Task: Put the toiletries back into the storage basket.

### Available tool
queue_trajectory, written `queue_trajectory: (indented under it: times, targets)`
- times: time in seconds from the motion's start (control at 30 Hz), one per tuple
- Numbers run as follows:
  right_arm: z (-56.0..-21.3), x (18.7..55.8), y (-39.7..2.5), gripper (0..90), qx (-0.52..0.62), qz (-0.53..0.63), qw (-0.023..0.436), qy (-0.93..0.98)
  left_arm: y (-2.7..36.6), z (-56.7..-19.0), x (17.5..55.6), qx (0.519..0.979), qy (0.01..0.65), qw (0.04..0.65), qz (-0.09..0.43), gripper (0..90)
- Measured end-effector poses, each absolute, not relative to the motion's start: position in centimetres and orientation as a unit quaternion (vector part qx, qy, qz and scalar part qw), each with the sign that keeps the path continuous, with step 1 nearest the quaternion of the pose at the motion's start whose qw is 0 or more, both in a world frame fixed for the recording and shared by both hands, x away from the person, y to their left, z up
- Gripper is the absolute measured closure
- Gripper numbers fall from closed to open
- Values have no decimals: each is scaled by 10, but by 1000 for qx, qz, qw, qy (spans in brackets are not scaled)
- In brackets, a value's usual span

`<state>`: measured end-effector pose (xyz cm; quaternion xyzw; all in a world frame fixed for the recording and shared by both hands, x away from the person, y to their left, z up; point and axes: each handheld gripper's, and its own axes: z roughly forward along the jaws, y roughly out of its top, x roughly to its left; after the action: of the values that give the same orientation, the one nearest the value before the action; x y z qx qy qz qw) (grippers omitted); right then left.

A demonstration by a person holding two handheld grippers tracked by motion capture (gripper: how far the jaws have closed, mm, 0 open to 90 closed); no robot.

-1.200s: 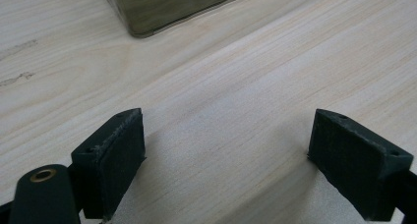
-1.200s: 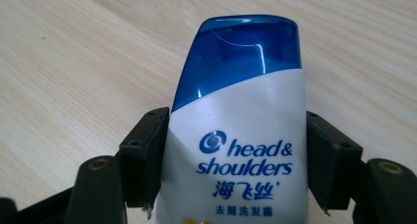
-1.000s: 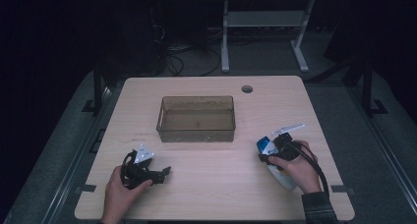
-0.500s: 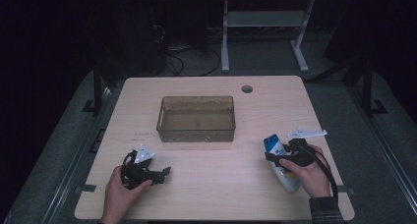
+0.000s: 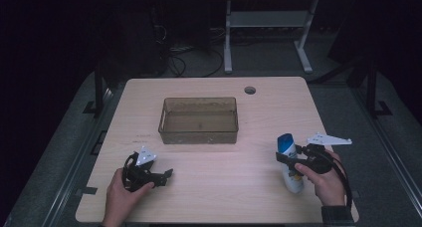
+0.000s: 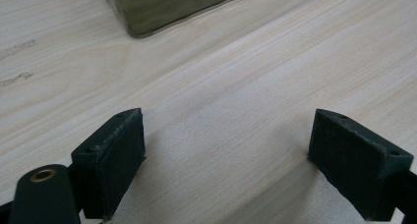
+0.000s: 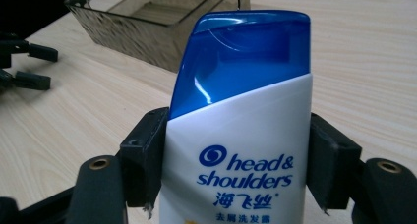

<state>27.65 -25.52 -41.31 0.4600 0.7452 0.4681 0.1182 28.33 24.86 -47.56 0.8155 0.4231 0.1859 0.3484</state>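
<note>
Right gripper (image 5: 288, 160): we have it closed on the shampoo bottle (image 5: 289, 163), jaws pressing both sides of the white body just under the blue cap (image 7: 246, 57).
Bottle: near the right edge of the table (image 5: 209, 202), towards the front corner, cap pointing at the far edge; in the high view it looks lifted a little at the cap end, though we cannot tell whether its base is off the wood.
What changed: over the last second our right hand (image 5: 323, 182) has drifted from closer to the tray out to the right and back towards the front edge, taking the bottle with it.
What that means: we judge the grip is settled and the bottle ready to be carried; the drop-off is not yet begun.
Tray (image 5: 199, 120): clear brown box at the table's middle, empty, well apart from the bottle.
Left gripper (image 5: 166, 174): jaws wide, holding nothing, resting near the front left corner, unmoved.
</note>
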Motion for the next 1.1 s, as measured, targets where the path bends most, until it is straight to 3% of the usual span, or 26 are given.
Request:
queue_trajectory:
  times: [1.1]
  targets:
    - [-380, 280, -250, 337, 424, 532, 146, 719, 249, -476, 283, 815, 423, 349, 186, 126]
